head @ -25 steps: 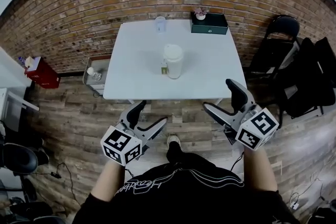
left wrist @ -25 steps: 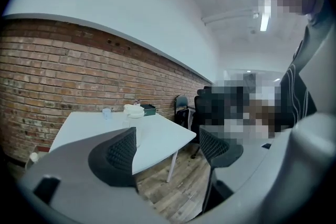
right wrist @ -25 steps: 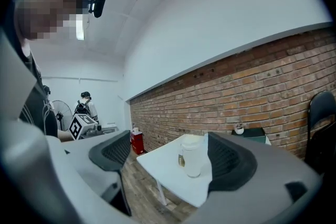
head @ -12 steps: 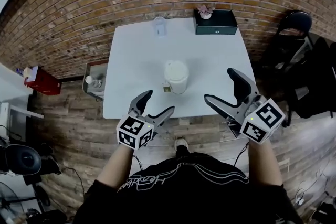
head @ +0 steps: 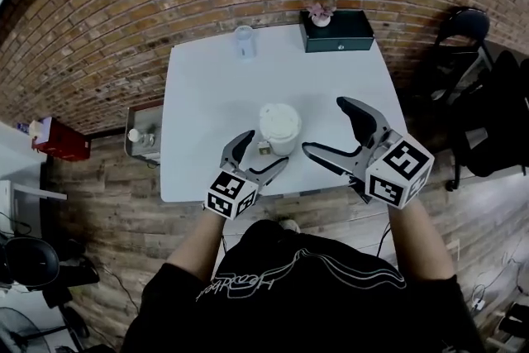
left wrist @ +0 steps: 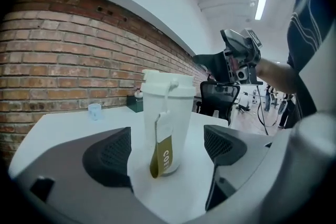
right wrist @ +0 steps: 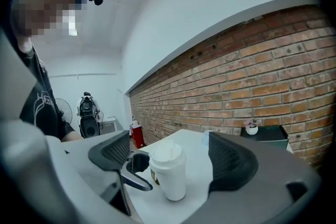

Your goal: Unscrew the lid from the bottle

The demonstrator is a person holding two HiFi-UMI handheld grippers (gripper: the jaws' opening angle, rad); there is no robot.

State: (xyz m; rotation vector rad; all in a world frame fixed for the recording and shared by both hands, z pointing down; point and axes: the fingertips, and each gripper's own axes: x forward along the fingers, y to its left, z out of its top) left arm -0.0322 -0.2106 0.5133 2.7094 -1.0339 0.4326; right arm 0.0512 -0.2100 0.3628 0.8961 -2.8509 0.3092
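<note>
Black-padded jaws of my left claw (head: 264,150) had just been opening and stood wide apart at centre frame, flanking the white bottle (head: 279,130) without touching it, its lid (head: 279,119) screwed on. My right claw (head: 324,126), likewise agape and empty, hung just right. Around them spread the white table (head: 207,95).

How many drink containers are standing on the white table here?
2: the white lidded bottle near the front edge of the table, and a small pale cup at its far edge. None looks hidden.
</note>
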